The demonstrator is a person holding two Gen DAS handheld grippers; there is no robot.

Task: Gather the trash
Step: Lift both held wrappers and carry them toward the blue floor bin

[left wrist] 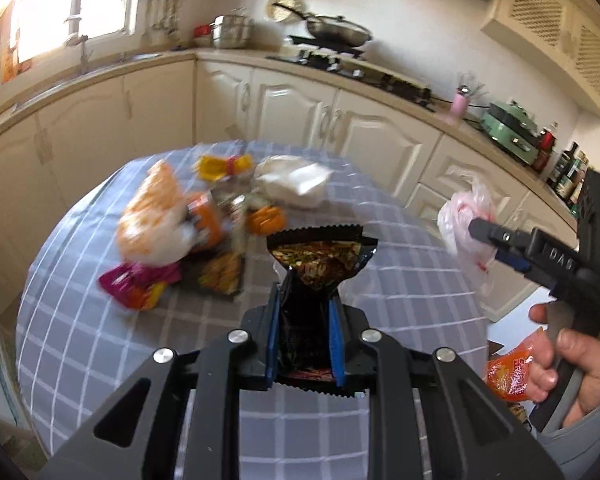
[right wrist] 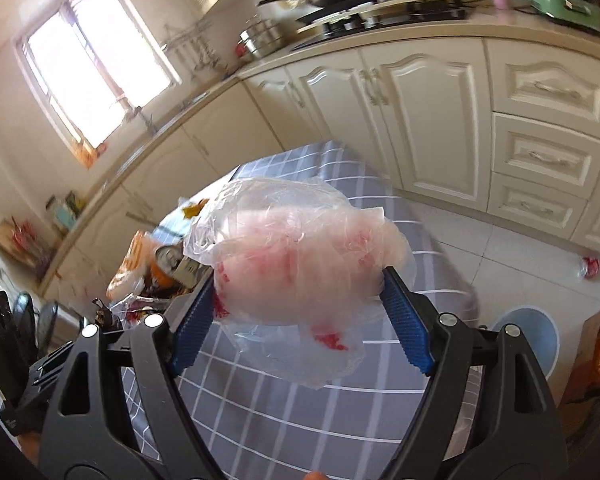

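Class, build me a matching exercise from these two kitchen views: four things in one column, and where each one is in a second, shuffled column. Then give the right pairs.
Things:
1. black snack wrapper
2. clear plastic bag
3. wok
4. yellow wrapper

Places:
A. on the stove
B. lying on the checked tablecloth
C. pinched in the left gripper
D. between the pads of the right gripper

Pairs: 1-C, 2-D, 3-A, 4-B

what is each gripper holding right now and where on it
The left gripper pinches a black snack wrapper around its lower half. The right gripper holds a crumpled clear plastic bag by its bulky middle.
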